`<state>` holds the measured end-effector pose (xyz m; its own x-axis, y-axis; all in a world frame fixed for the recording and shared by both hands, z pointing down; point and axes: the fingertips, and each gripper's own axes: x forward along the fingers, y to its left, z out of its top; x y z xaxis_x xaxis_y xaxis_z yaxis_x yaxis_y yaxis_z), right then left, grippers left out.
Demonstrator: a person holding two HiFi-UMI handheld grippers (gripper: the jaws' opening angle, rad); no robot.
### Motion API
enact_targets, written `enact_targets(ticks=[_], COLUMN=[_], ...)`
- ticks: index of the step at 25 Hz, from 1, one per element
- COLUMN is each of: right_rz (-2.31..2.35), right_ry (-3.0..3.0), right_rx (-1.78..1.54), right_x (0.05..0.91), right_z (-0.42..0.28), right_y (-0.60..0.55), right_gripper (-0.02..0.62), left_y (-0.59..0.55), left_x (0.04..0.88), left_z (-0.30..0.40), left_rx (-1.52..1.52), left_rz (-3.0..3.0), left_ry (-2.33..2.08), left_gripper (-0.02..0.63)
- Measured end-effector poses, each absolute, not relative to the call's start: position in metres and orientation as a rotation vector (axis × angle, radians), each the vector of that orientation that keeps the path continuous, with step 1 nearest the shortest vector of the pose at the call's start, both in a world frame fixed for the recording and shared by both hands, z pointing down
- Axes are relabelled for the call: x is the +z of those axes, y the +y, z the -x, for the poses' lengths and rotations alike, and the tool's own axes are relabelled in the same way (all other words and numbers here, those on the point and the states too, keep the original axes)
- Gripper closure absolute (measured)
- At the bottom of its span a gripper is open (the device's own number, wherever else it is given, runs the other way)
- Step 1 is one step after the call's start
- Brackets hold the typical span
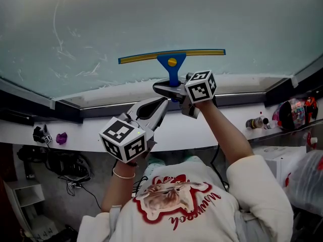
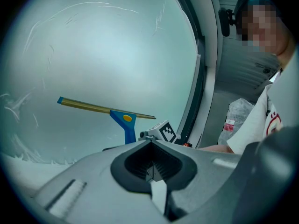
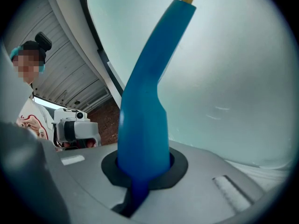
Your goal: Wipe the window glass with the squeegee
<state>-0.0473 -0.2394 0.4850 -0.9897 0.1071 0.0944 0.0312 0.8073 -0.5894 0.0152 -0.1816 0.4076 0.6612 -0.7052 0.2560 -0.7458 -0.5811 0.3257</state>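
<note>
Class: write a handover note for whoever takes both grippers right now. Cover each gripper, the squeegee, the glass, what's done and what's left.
Right gripper: shut on the squeegee handle. The blade is level, low on the window glass, seemingly against it.
Left gripper: shut, empty, held back from the glass.
Done: squeegee grasped and at the pane.
Left: the wiping; smears show on the left part.

I get soft, pale daylight through the window glass; below the sill it's dim, and both gripper views bend and darken at their rims
</note>
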Motion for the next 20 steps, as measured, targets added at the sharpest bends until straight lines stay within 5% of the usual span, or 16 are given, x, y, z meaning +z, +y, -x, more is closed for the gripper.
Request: enact_targets(ticks=[20], right_rz=[0.121], right_ry=[-2.827], right_rx=[0.993], right_x=[0.529], right_z=[0.047], right_y=[-0.235], right_gripper=[0.56], left_y=[-0.183], left_x=[0.423], left_z=[-0.017], left_rx=[0.156], left_rz=[-2.434], left_ry=[-1.139], left_gripper=[0.606])
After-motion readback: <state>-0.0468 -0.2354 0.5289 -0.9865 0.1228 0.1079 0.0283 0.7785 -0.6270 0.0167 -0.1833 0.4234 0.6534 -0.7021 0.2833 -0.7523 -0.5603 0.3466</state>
